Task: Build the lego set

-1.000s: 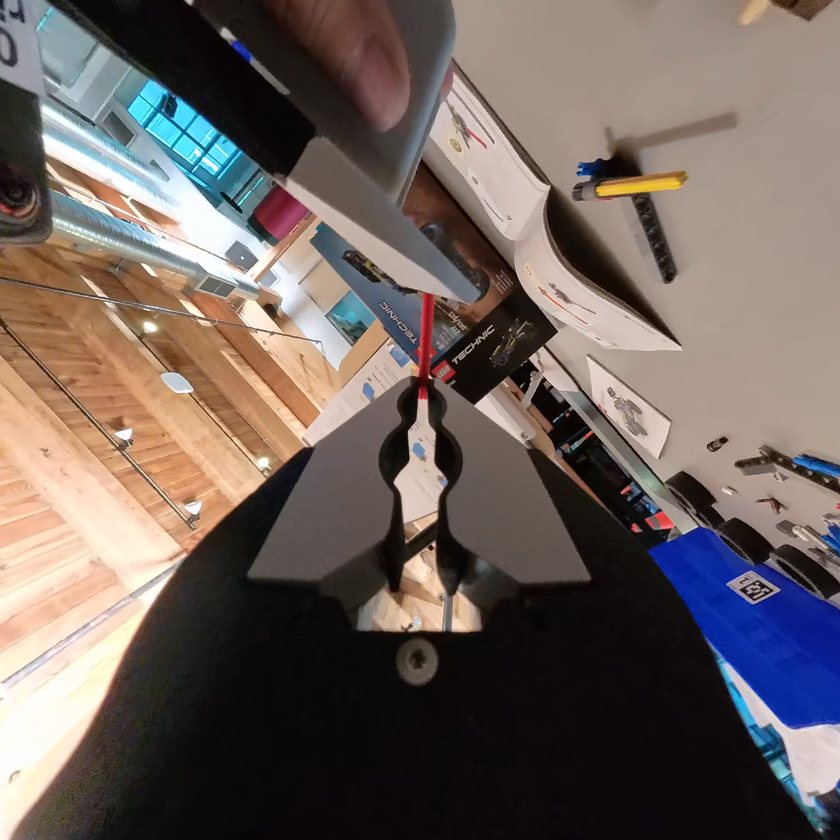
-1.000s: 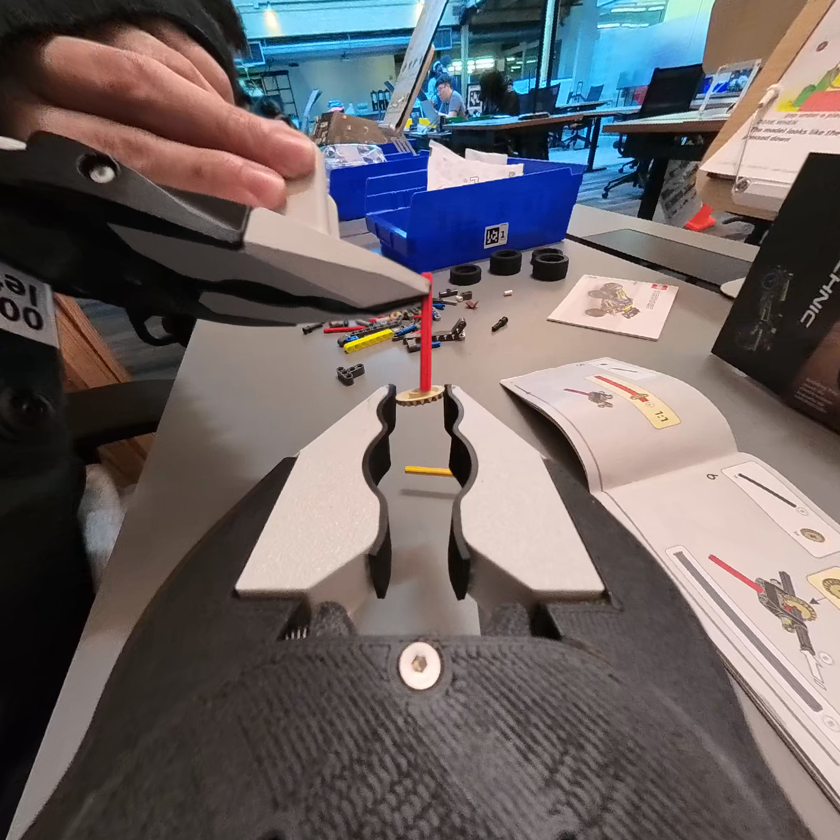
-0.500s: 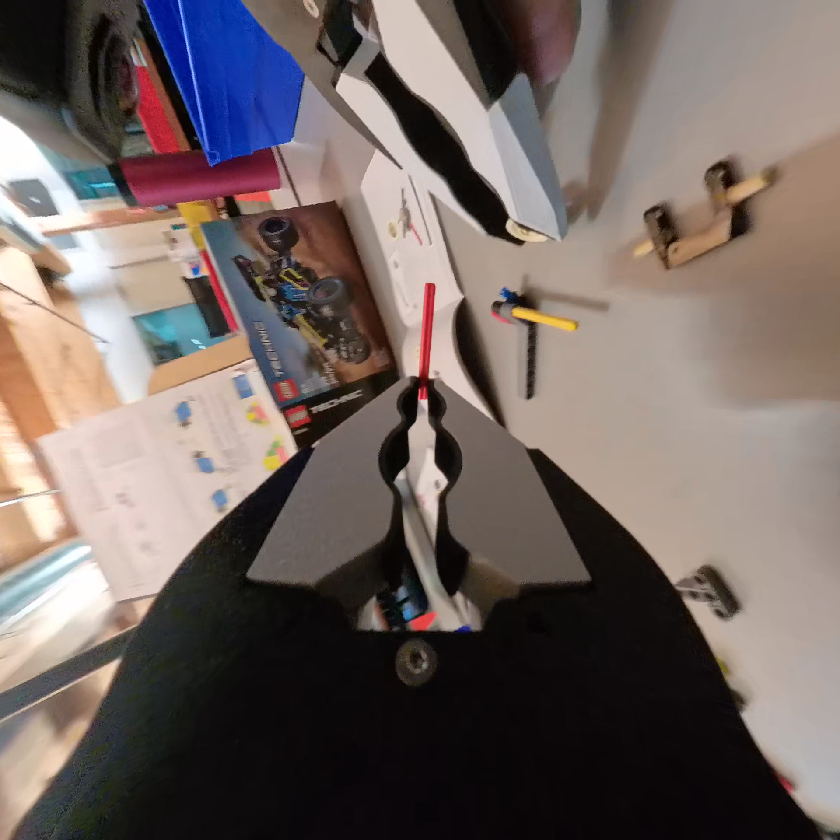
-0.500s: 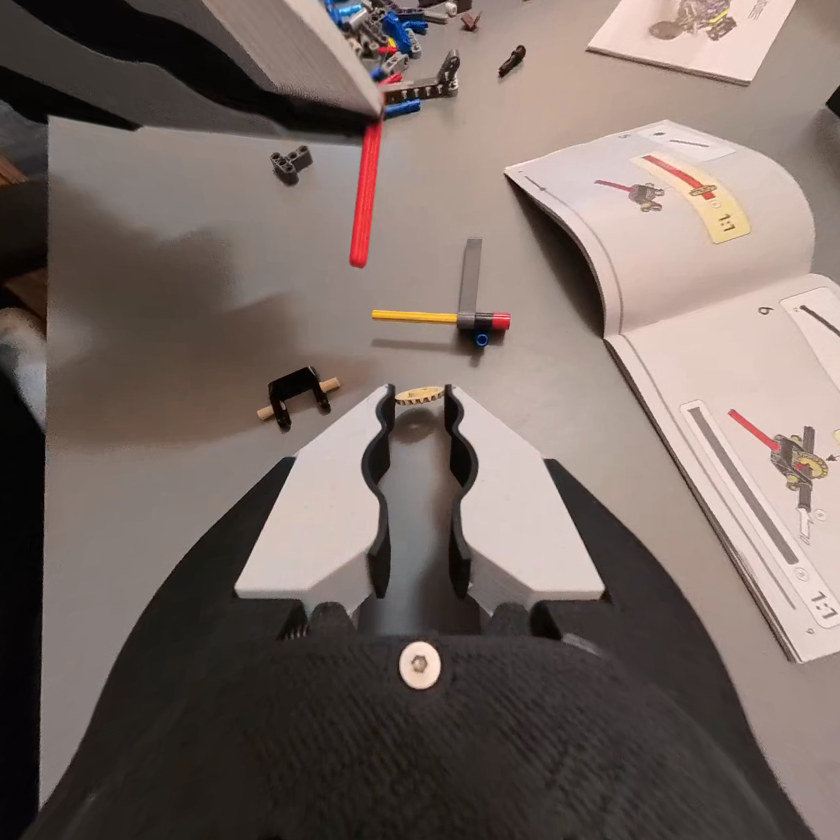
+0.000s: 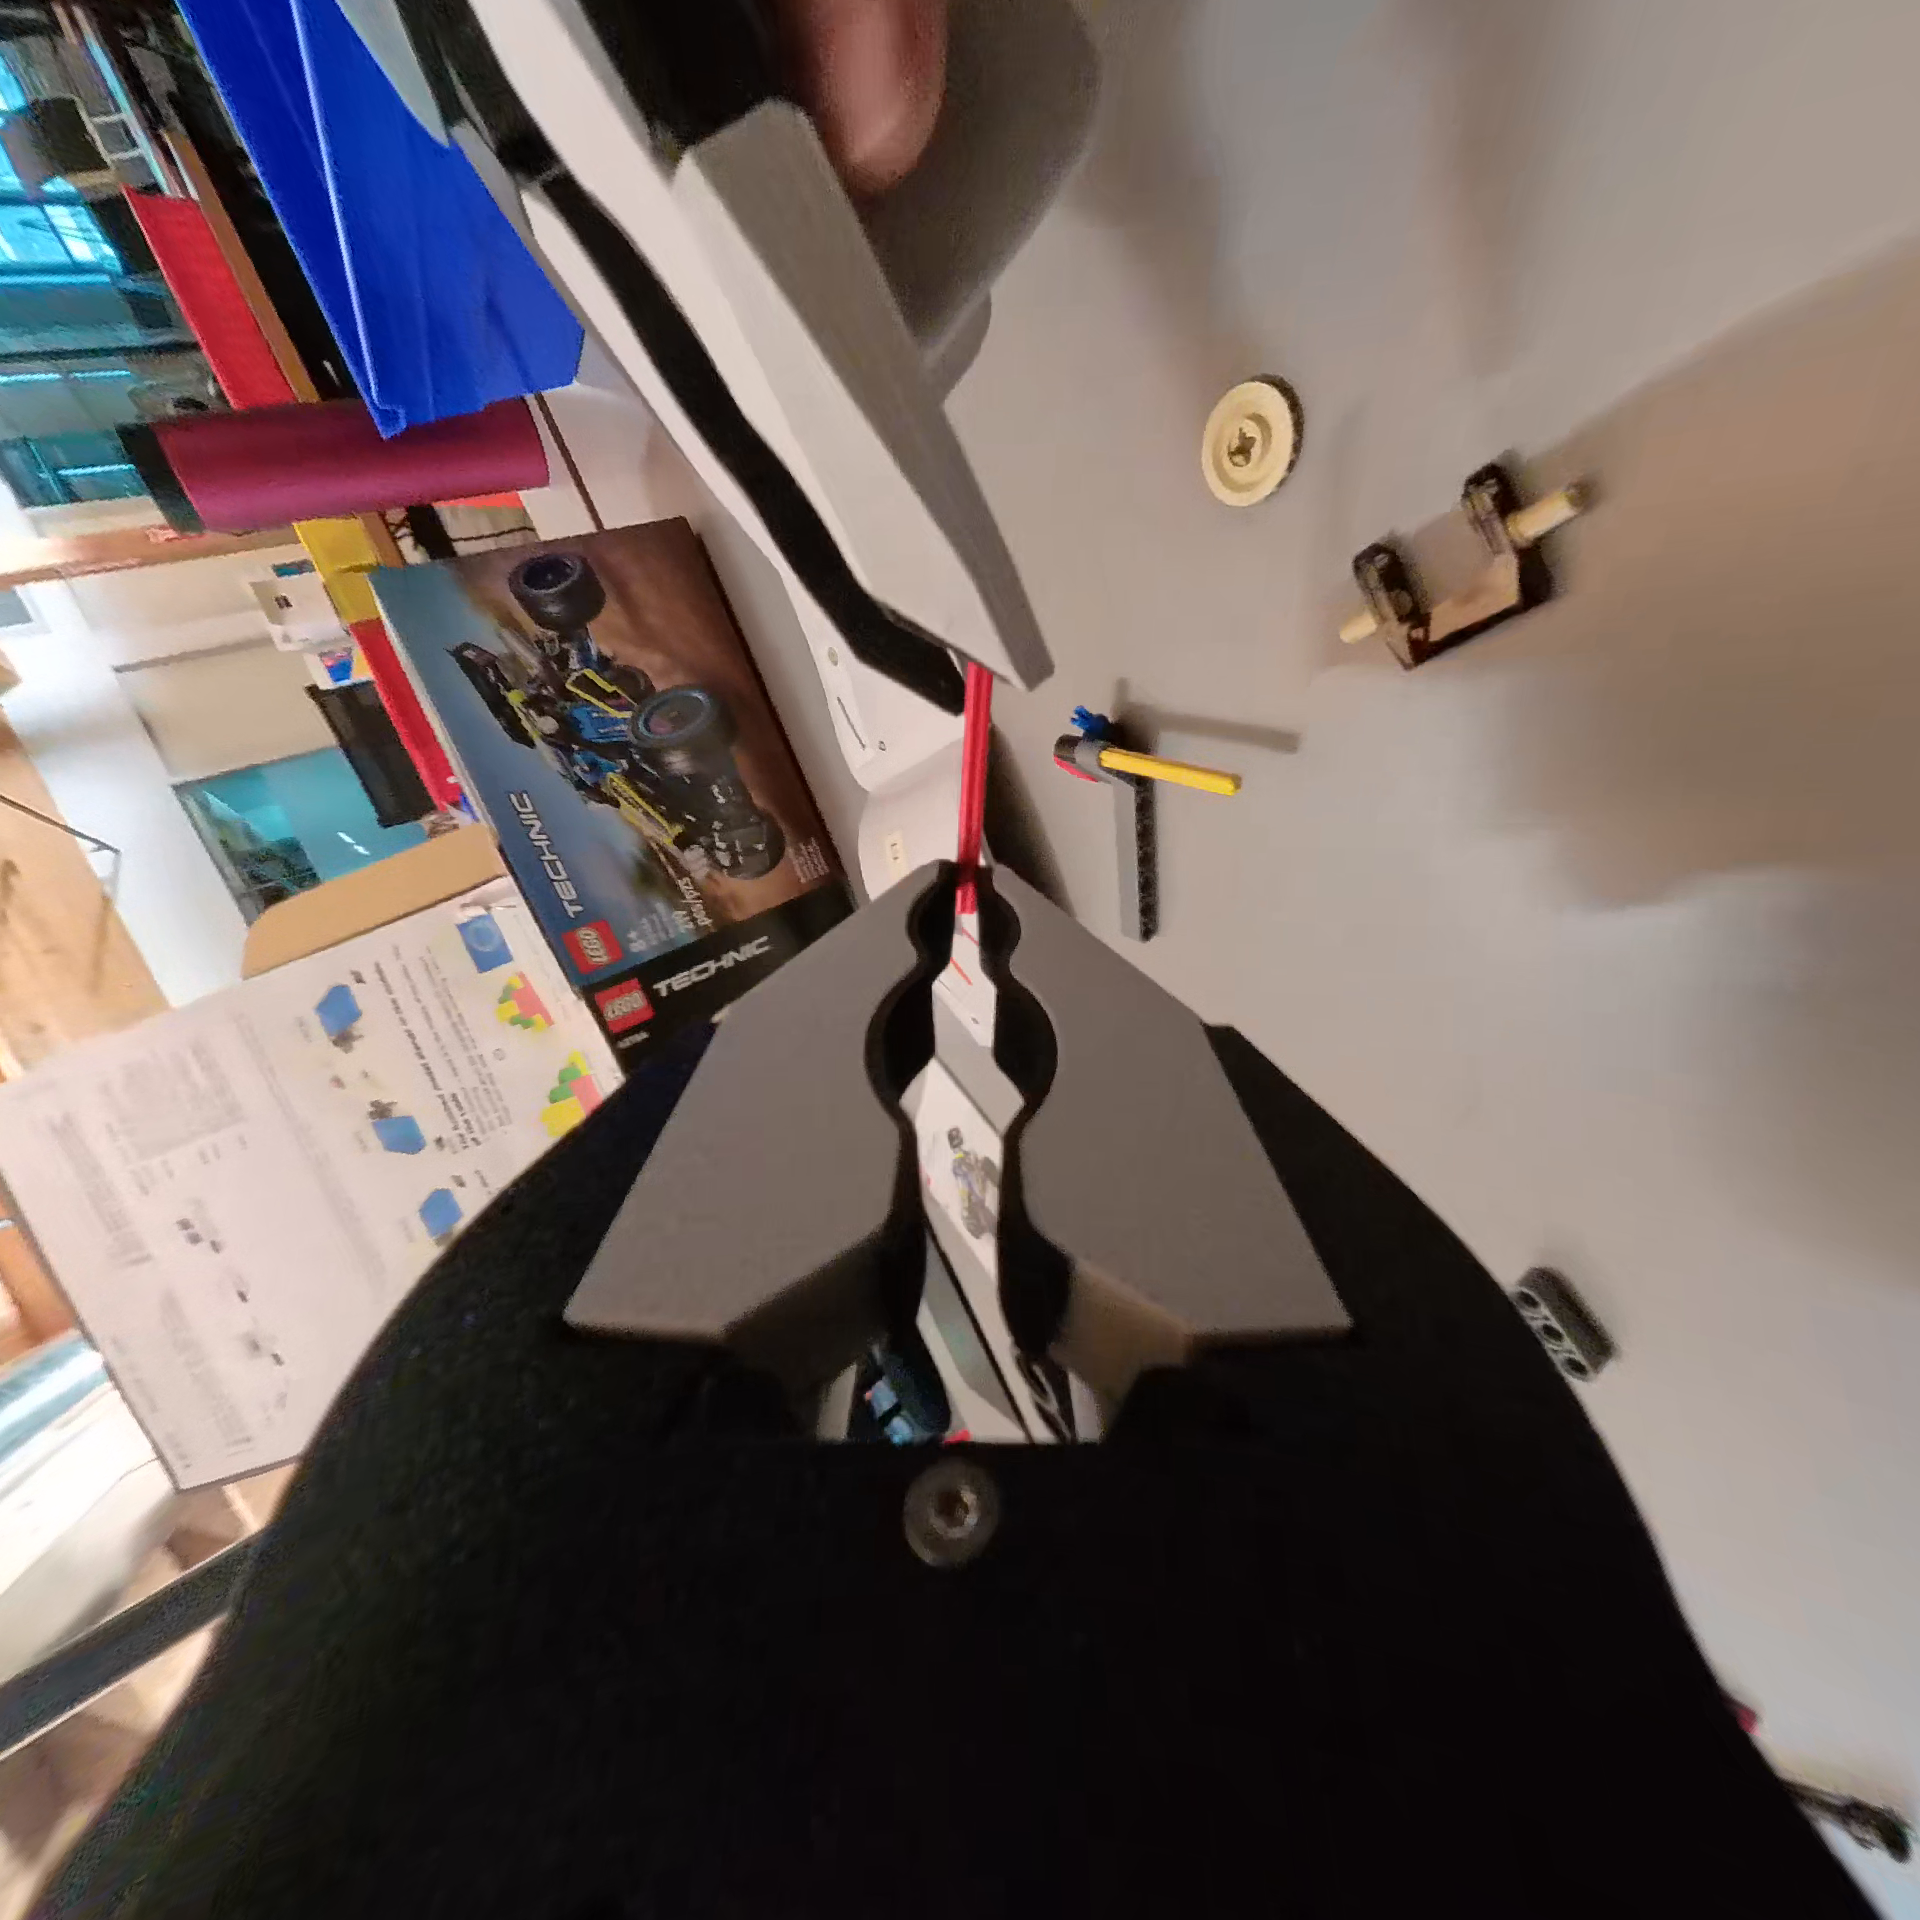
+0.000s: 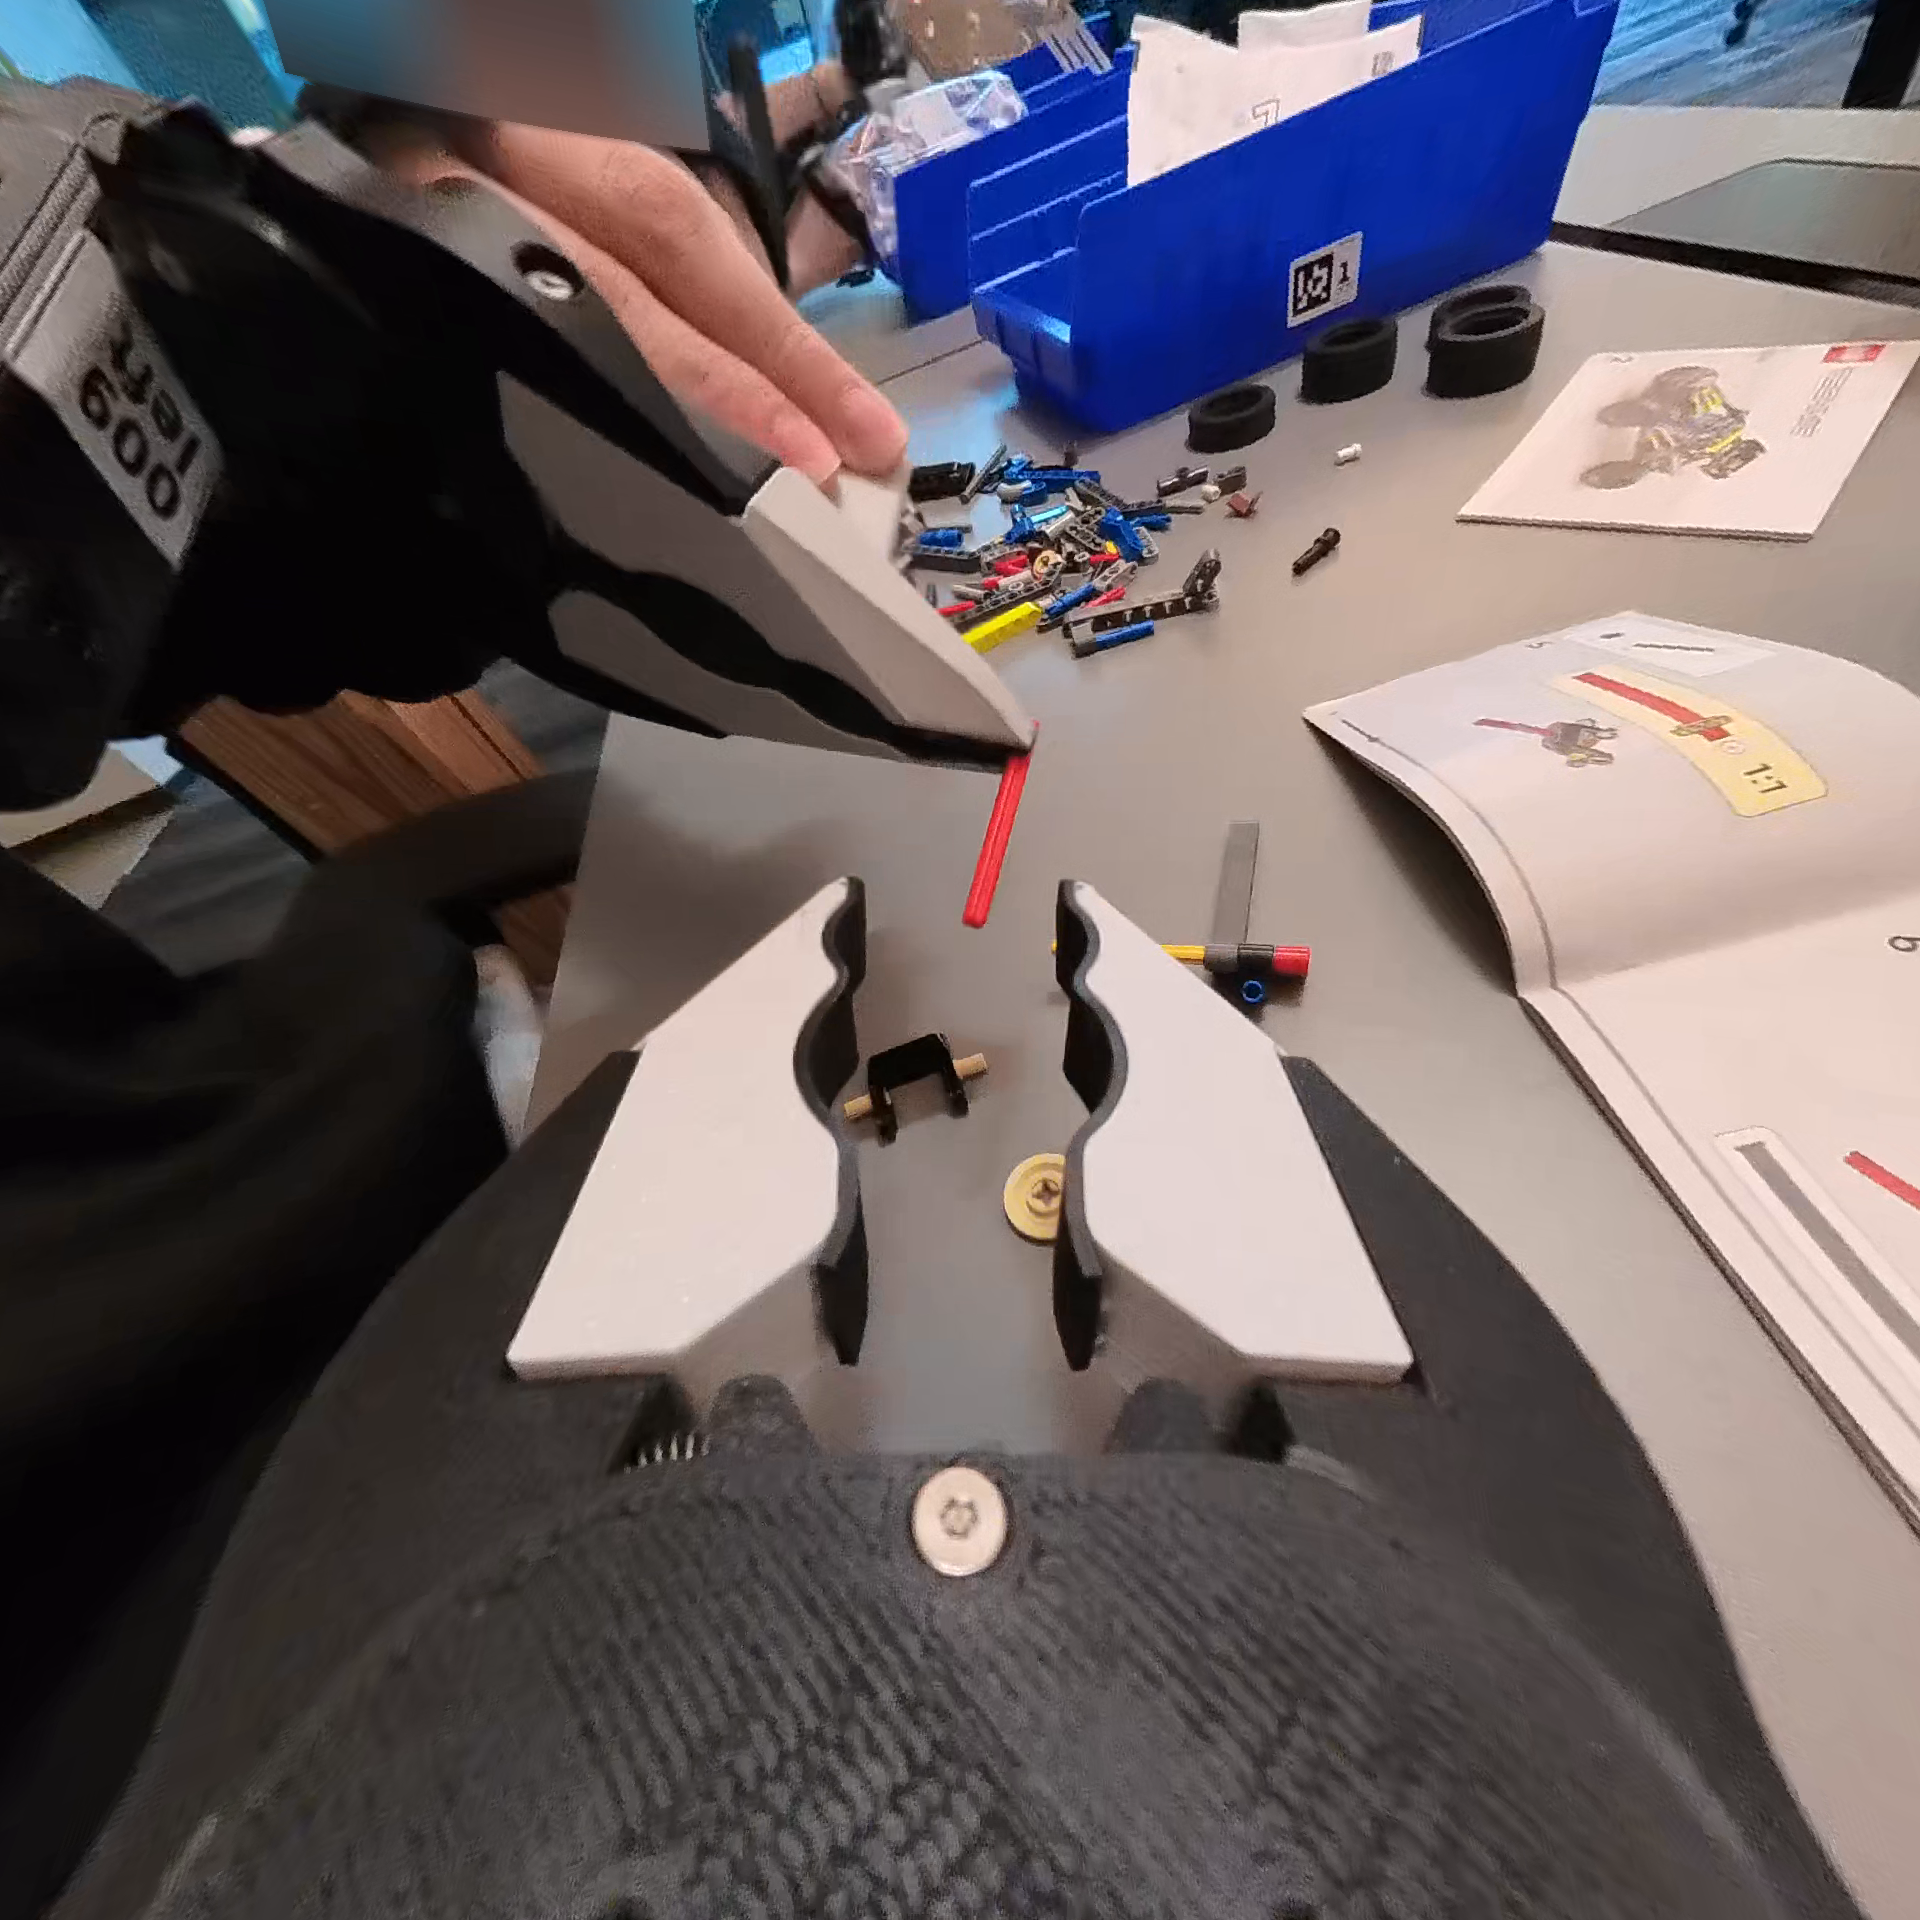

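Note:
My left gripper (image 5: 961, 883) is shut on one end of a thin red axle (image 5: 975, 790), held in the air above the grey table. It also shows in the right wrist view (image 6: 1013, 743), with the red axle (image 6: 992, 842) slanting down toward my right gripper (image 6: 961, 899). That gripper is open and empty, low over the table. A tan gear (image 6: 1036, 1197) lies flat on the table between its fingers, by the right one. A black bracket with a tan pin (image 6: 920, 1086) lies there too. Gear (image 5: 1252, 442) and bracket (image 5: 1455, 582) also show in the left wrist view.
A grey beam with a yellow axle (image 6: 1242, 945) lies just past my right gripper. An open instruction booklet (image 6: 1662, 831) is on the right. A pile of loose parts (image 6: 1049, 561), black tyres (image 6: 1351, 358) and blue bins (image 6: 1247, 229) stand farther back. The set's box (image 5: 623, 748) stands at the table's side. Left and right tips are no more than a few centimetres apart.
My right gripper has opened and let go of the tan gear, which now lies on the table. It has come close under the red axle, still held by my left gripper.

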`<state>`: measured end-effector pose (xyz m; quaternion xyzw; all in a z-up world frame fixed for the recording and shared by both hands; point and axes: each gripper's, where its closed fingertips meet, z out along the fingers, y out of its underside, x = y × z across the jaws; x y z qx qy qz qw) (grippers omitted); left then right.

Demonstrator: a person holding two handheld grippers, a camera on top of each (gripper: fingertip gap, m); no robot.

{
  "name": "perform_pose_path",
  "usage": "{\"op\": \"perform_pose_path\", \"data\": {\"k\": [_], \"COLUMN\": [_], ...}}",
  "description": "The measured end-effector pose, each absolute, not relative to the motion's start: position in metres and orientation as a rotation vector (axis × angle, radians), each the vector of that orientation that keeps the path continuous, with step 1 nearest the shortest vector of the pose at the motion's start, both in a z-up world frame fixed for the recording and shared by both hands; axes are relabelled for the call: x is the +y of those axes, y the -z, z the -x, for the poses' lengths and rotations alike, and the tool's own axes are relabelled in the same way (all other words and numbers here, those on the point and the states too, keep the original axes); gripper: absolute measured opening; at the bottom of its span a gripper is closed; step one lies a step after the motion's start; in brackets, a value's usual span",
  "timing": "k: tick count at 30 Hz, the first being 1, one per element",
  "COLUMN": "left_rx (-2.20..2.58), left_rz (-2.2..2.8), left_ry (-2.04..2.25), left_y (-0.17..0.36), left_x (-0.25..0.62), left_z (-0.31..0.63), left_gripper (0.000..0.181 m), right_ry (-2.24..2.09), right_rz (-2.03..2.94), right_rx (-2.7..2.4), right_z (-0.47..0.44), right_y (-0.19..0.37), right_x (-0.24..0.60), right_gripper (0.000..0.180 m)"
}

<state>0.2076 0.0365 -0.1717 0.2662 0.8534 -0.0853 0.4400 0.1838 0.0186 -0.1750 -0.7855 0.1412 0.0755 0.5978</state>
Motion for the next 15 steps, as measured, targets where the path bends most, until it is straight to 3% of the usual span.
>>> {"op": "perform_pose_path", "data": {"k": [3,6,12,15], "left_rx": [2.083,2.059,2.060,2.061], "left_rz": [-0.694,-0.715,-0.699,-0.694], "left_ry": [0.186,0.178,0.229,0.231], "left_y": [0.170,0.168,0.163,0.160], "left_x": [0.032,0.028,0.026,0.026], "left_z": [-0.207,-0.206,-0.205,-0.206], "left_gripper": [0.002,0.001,0.001,0.001], "right_ry": [-0.179,-0.160,-0.143,-0.108], "right_rz": [1.769,1.767,1.755,1.801], "right_rx": [0.346,0.345,0.331,0.328], "right_z": [-0.187,-0.190,-0.191,-0.192], "right_y": [0.169,0.169,0.167,0.172], "right_x": [0.020,0.019,0.016,0.017], "right_gripper": [0.025,0.003,0.003,0.018]}}
